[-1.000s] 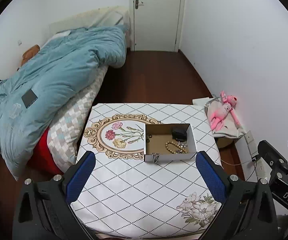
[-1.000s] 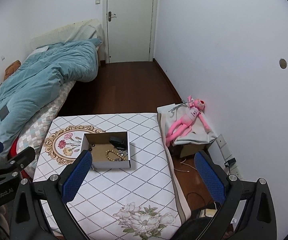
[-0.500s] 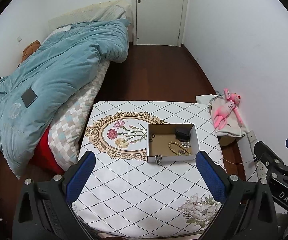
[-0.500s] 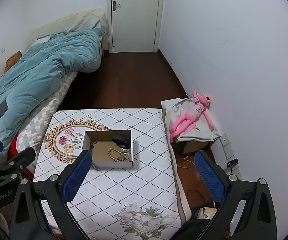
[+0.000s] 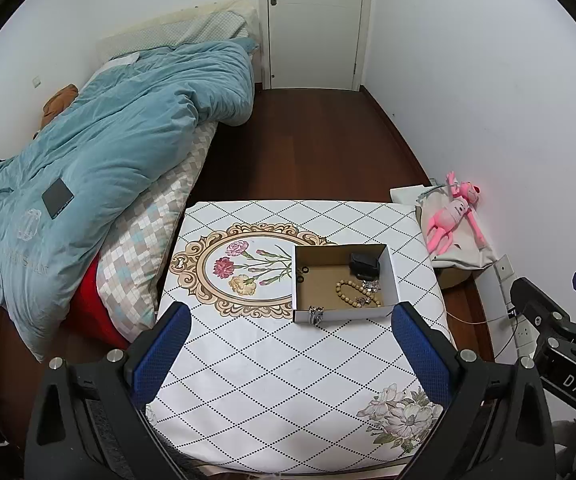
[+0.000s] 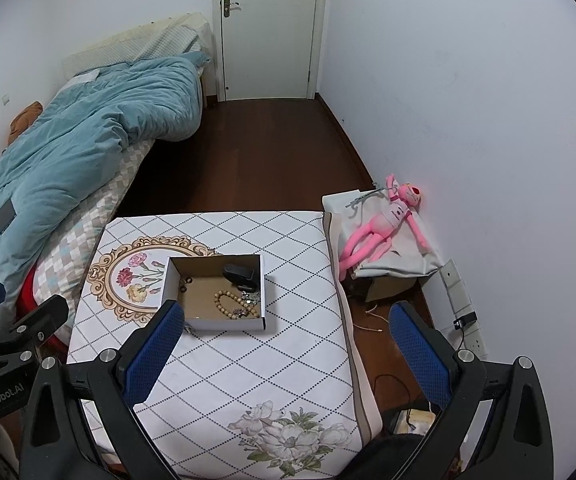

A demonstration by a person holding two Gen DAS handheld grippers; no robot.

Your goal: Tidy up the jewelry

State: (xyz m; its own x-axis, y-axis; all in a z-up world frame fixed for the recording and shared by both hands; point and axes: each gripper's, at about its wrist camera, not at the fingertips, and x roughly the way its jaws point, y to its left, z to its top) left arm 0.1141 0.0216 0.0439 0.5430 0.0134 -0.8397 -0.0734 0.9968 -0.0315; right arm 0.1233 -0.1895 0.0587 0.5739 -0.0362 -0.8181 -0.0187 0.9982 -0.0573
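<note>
On the patterned table point(image 5: 288, 360), the jewelry point(image 5: 358, 292) is seen lying inside the cardboard box point(image 5: 344, 314). Both grippers, left gripper point(image 5: 288, 356) and right gripper point(image 6: 283, 356), are held spread and empty, well back; sorting just beginning or already done cannot be told.

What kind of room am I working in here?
A bedroom, it seems: a bed with a rumpled blue quilt along one wall, a closed white door at the far end, and a pink plush toy beside the table.
</note>
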